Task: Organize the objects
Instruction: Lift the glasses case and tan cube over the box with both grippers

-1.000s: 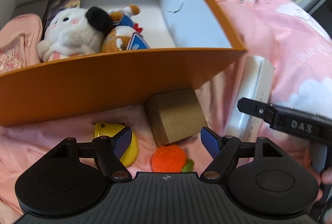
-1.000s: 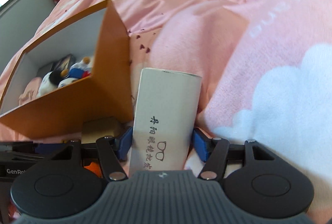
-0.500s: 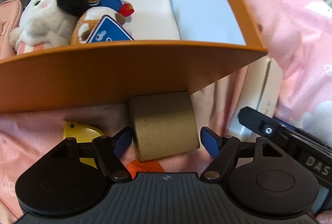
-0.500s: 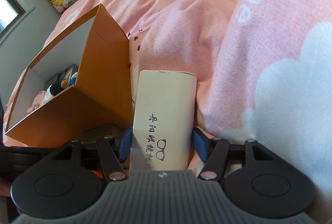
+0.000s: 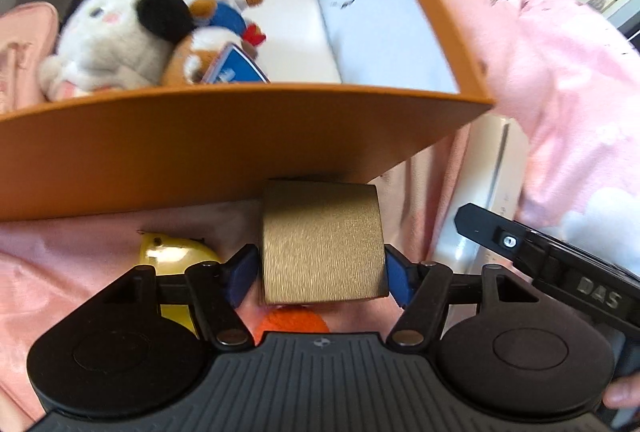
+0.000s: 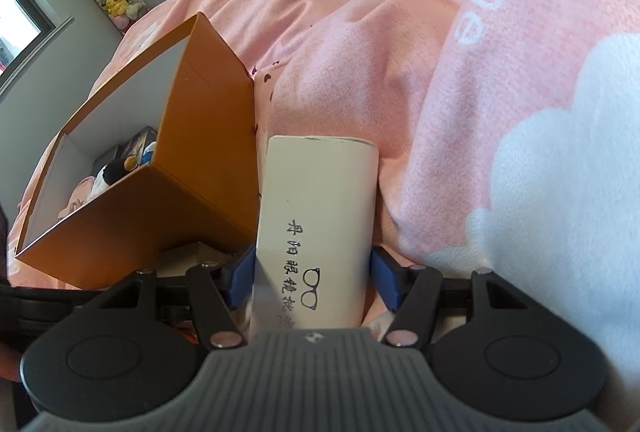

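Gold paper covers the small box (image 5: 320,248) that sits between the fingers of the left gripper (image 5: 320,272). Its jaws have just been closing, and the blue pads (image 5: 394,278) now touch both sides of the box, so this gripper is gripping it. The box lies on the pink bed cover (image 5: 60,272), right against the front wall of the orange carton (image 5: 200,147). Just left of it is a yellow toy (image 5: 176,252), and an orange knitted piece (image 5: 292,322) shows under its near edge.

Inside the carton lie a white plush (image 5: 104,47) with a black ear, a smaller plush (image 5: 224,11) in blue, a blue card (image 5: 236,69) and a pink pouch (image 5: 24,47) at the left wall.

At the right side of the carton a white glasses case (image 6: 320,228) lies on the bed, its long side along the carton wall. The right gripper (image 6: 314,276) has the case between its fingers. The pads stand very close to its sides, but I cannot tell if they press on it.
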Tool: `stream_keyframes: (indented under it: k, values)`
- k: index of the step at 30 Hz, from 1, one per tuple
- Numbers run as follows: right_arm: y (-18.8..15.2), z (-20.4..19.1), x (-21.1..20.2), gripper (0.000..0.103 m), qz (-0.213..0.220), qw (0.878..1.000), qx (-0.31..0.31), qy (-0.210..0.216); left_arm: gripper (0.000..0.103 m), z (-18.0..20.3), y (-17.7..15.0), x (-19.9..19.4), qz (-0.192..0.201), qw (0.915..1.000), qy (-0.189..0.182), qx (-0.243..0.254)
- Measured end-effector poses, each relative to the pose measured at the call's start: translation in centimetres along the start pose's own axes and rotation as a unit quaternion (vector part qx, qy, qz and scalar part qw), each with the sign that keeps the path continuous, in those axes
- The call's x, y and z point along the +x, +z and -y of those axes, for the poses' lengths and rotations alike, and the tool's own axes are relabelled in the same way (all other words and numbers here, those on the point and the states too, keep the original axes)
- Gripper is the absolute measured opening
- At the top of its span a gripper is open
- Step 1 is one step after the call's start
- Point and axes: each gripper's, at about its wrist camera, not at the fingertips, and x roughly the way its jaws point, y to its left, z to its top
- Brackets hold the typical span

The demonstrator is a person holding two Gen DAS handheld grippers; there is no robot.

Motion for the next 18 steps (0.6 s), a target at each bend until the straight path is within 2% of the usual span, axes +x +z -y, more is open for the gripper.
stream_keyframes:
  k: [7,11,14,18]
  values:
    - [-0.2,-2.6,-2.7,0.062,0.021,0.999,-0.038,-0.018,0.075,-0.5,-1.2,-4.9,0.052,0.9976,-0.034,0.029]
    - [-0.1,-3.8,-5.6,0.063,0.044,0.997,-0.059,-0.019,0.075,-0.6,-0.4,-7.1,0.069,0.9951,-0.066,0.025]
    - [0.6,-5.3,-7.7,0.062,0.065,0.994,-0.081,-0.015,0.075,-1.3,-0.6,-9.4,0.088,0.9917,-0.092,0.017]
    - [2.8,-7.8,-9.3,0.063,0.082,0.991,-0.108,0.009,0.075,-2.0,1.2,-11.4,0.130,0.9844,-0.118,0.007]
